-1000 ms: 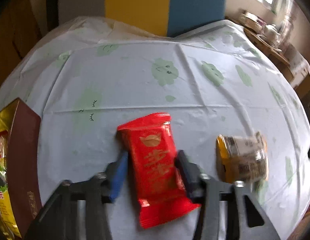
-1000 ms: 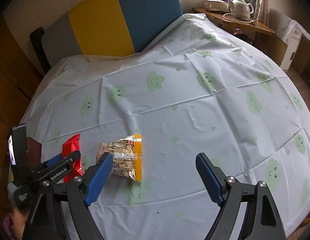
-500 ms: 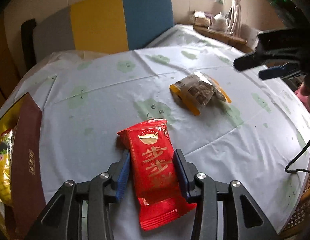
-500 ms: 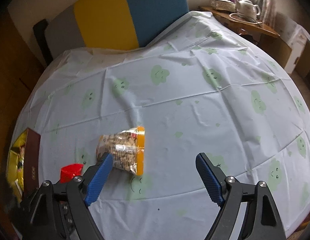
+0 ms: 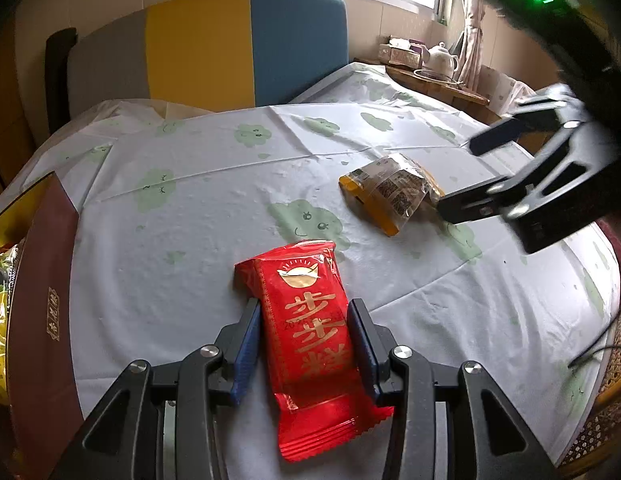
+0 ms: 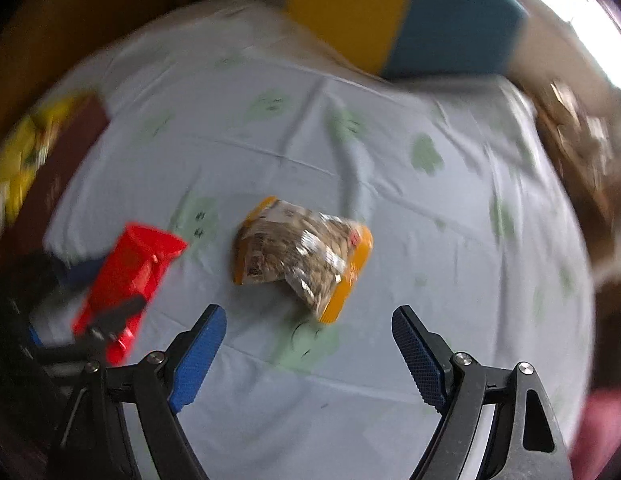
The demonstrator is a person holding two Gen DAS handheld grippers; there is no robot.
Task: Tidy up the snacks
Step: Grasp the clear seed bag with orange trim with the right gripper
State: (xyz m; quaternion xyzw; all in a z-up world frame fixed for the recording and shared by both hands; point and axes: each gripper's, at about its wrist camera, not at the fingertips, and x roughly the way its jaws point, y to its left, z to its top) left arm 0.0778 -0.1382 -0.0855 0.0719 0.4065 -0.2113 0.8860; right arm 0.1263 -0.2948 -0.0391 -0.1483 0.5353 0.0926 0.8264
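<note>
The left gripper (image 5: 304, 336) is clamping a red snack packet (image 5: 310, 328) between its blue pads, which are pressing on the packet's two long sides. The packet's long axis is running along the fingers, its far crimped end pointing away across the table and its near end hanging back past the pads toward the camera. It seems to be lying on the pale tablecloth (image 5: 198, 216) with green cloud faces, though whether it is lifted slightly cannot be told.

The right gripper (image 6: 308, 344) is hovering with its fingers spread wide and nothing between them, just short of a clear nut packet with orange edges (image 6: 302, 256). That packet is lying flat near the middle of the cloth, well apart from the red one, its long axis sitting slantwise to the fingers; the right wrist view is blurred. A dark red box (image 5: 42, 280) holding yellow bags is standing at the table's left edge.
</note>
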